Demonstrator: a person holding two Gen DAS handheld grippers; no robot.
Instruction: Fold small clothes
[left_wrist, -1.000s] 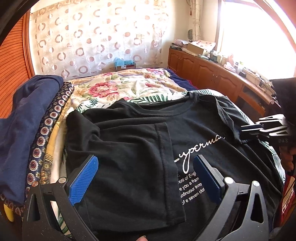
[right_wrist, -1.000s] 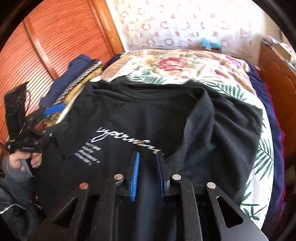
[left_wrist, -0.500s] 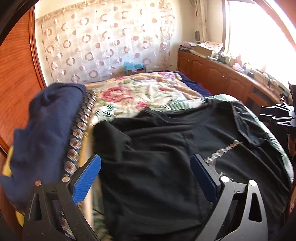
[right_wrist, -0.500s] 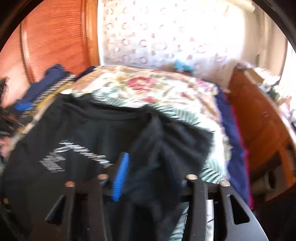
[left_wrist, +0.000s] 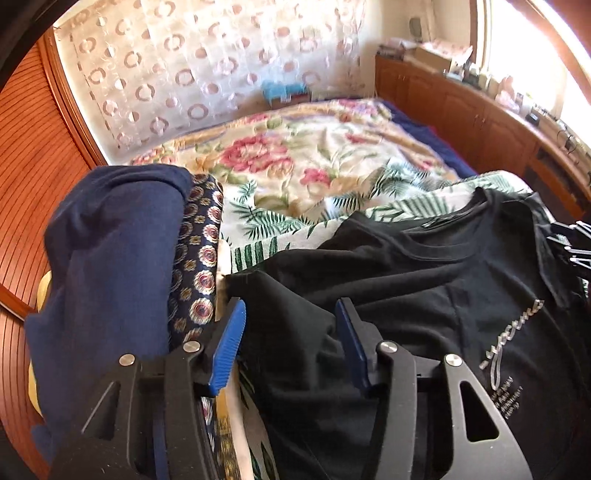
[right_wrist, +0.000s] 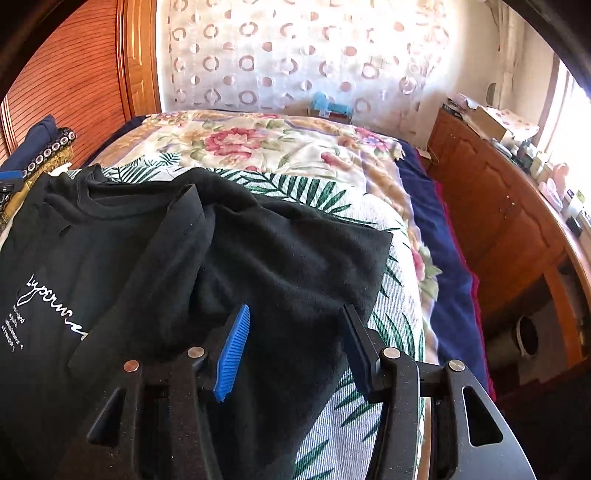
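The black T-shirt (left_wrist: 424, 295) is soft, light, floppy. The left hand-held gripper (left_wrist: 291, 332) has just been closing around its sleeve edge, not yet pinching; the right hand-held gripper (right_wrist: 295, 339), just opened, straddles the other sleeve.

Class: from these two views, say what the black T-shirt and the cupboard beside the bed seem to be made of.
Black T-shirt: soft matte knit, probably cotton; it creases limply and shows no shine. Cupboard: reddish-brown wood, seemingly varnished, with panelled doors and a slight gloss.
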